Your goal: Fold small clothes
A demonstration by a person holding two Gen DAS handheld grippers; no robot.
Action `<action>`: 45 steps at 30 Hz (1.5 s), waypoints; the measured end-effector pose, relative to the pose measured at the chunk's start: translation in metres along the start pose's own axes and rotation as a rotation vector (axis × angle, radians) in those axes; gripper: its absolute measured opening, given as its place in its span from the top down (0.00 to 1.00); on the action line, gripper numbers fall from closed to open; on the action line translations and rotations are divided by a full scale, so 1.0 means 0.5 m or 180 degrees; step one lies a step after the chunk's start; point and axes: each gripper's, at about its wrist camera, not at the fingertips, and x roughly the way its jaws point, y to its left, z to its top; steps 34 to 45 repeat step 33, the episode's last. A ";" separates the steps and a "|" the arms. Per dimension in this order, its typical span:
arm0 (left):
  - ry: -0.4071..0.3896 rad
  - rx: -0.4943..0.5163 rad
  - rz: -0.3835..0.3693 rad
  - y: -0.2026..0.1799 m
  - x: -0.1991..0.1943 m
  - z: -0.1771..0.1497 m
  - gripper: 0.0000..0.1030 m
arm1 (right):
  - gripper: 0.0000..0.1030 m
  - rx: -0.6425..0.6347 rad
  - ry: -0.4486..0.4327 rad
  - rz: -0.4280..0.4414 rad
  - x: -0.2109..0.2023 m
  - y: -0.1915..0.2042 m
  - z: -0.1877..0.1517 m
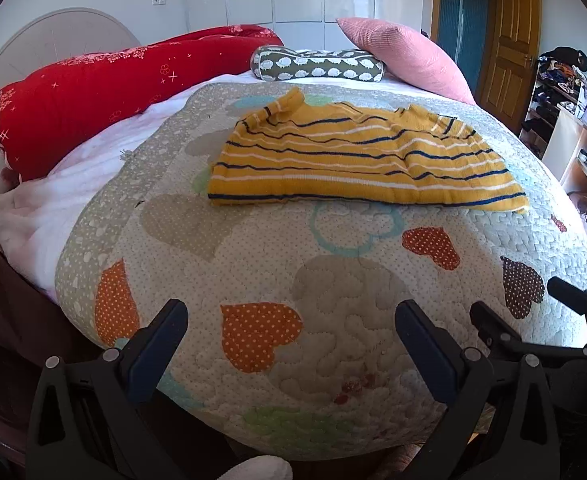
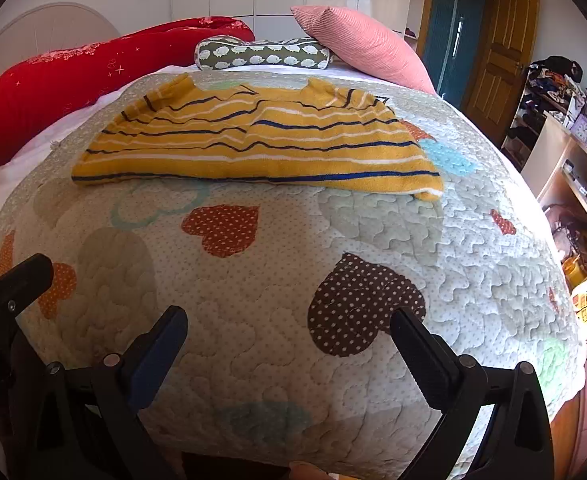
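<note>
Both tools, left tool (image 1: 291, 320) and right tool (image 2: 289, 328), hang wide and empty over the quilt (image 2: 433, 240); the striped top (image 2: 253, 148) lies well ahead, doubled flat, likely within easy reach.

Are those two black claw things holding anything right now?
No. The left hand-held gripper and the right hand-held gripper are both open and empty above the quilt; the striped yellow garment lies apart, farther up.

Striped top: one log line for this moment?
striped top: on quilt, looks doubled | left gripper: open, empty | right gripper: open, empty
</note>
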 end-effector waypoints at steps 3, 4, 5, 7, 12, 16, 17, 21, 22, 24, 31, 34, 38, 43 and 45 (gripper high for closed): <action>0.0071 0.0014 -0.0007 -0.004 0.015 0.002 0.00 | 0.01 0.0017 0.0003 -0.0108 0.011 -0.011 0.024; 0.0083 0.0031 -0.0002 -0.005 0.020 0.006 0.00 | 0.01 0.0025 0.0001 -0.0147 0.016 -0.014 0.033; 0.0094 0.0050 0.0001 -0.006 0.024 0.012 0.00 | 0.01 0.0018 -0.0013 -0.0189 0.020 -0.015 0.042; 0.0126 0.0052 -0.0011 -0.003 0.034 0.030 0.00 | 0.01 0.0022 -0.0017 -0.0246 0.030 -0.018 0.060; 0.0118 0.0010 -0.0004 0.007 0.055 0.088 0.00 | 0.01 0.0057 -0.0059 -0.0297 0.041 -0.021 0.113; 0.0097 -0.0030 -0.0022 0.011 0.067 0.124 0.00 | 0.01 0.0076 -0.0169 -0.0353 0.035 -0.020 0.151; 0.0118 -0.0059 -0.0055 0.013 0.072 0.130 0.00 | 0.01 0.0099 -0.0179 -0.0365 0.035 -0.021 0.159; 0.0231 -0.0095 -0.0136 0.011 0.105 0.136 0.00 | 0.01 0.0127 -0.0154 -0.0396 0.049 -0.018 0.174; 0.0281 -0.0102 -0.0144 0.010 0.116 0.134 0.00 | 0.01 0.0123 -0.0132 -0.0407 0.055 -0.016 0.175; 0.0426 -0.0141 -0.0167 0.011 0.138 0.123 0.00 | 0.01 0.0102 -0.0080 -0.0397 0.068 -0.010 0.170; 0.0656 -0.0238 -0.0166 0.023 0.171 0.105 0.00 | 0.01 0.0063 0.0083 -0.0382 0.104 0.001 0.159; 0.0672 -0.0252 -0.0162 0.027 0.170 0.105 0.00 | 0.01 0.0049 0.0107 -0.0395 0.110 0.003 0.159; 0.0672 -0.0252 -0.0162 0.027 0.170 0.105 0.00 | 0.01 0.0049 0.0107 -0.0395 0.110 0.003 0.159; 0.0672 -0.0252 -0.0162 0.027 0.170 0.105 0.00 | 0.01 0.0049 0.0107 -0.0395 0.110 0.003 0.159; 0.0672 -0.0252 -0.0162 0.027 0.170 0.105 0.00 | 0.01 0.0049 0.0107 -0.0395 0.110 0.003 0.159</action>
